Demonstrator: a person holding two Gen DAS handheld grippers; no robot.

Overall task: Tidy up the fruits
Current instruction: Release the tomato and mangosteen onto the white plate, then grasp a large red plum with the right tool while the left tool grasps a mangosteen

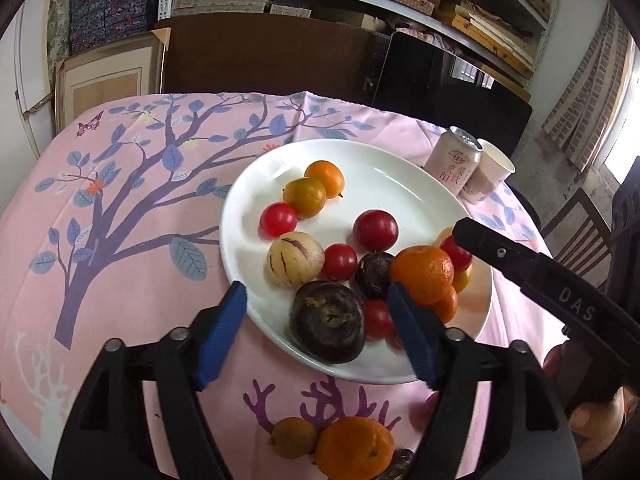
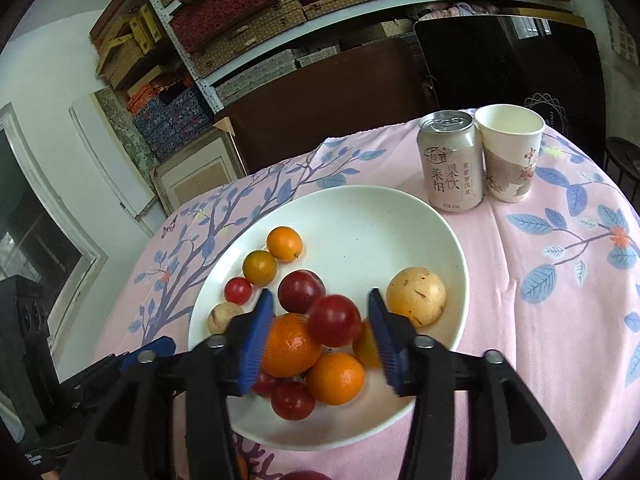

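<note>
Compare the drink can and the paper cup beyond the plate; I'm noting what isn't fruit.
The can is metal and closed, its pull tab still flat; the cup is paper and open at the top. The can's sides run straight, while the cup tapers toward its base. Both stand upright on the pink tablecloth, side by side, and carry printed characters.

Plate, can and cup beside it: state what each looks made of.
Plate: likely glazed ceramic; smooth glossy white with soft reflections, though melamine can't be ruled out.
Can: metal, probably aluminium; shiny pull-tab lid, printed pale matte body.
Cup: paper; thin rolled rim, matte white inside, printed outside.
</note>
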